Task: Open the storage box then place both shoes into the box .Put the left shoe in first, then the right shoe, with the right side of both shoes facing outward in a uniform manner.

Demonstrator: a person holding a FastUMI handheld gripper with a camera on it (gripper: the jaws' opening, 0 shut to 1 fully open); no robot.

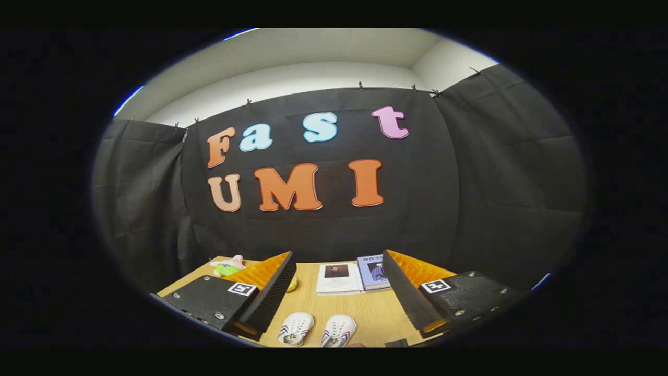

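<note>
— Two fingers of the gripper stand spread wide, released, with nothing pressed between them. What is the biggest thing you can see?

— Black cloth hangs as the booth's wall on three sides, pinned along its top edge by small clips, with a pale wall and ceiling above. Below it lies one wooden table, light in tone; its far edge meets the cloth and its left corner shows beyond the left finger.

— How much open room is there?

— A fair stretch of bare wood runs between the fingers, from the shoes up to the books.

— Count the things for me.

— Two books: a white one and a blue one, side by side and touching, flat near the far edge. Two white shoes with red and blue stripes — the left-hand shoe and the right-hand shoe — sit side by side, toes pointing away, low between the fingers, close but apart. One soft toy, pink and green, lies at the far left corner. One small yellow thing peeks out from behind the left finger; I cannot tell what it is.

— And the storage box?

— Something dark sits at the near edge, just right of the shoes — too little shows to name it.
</note>
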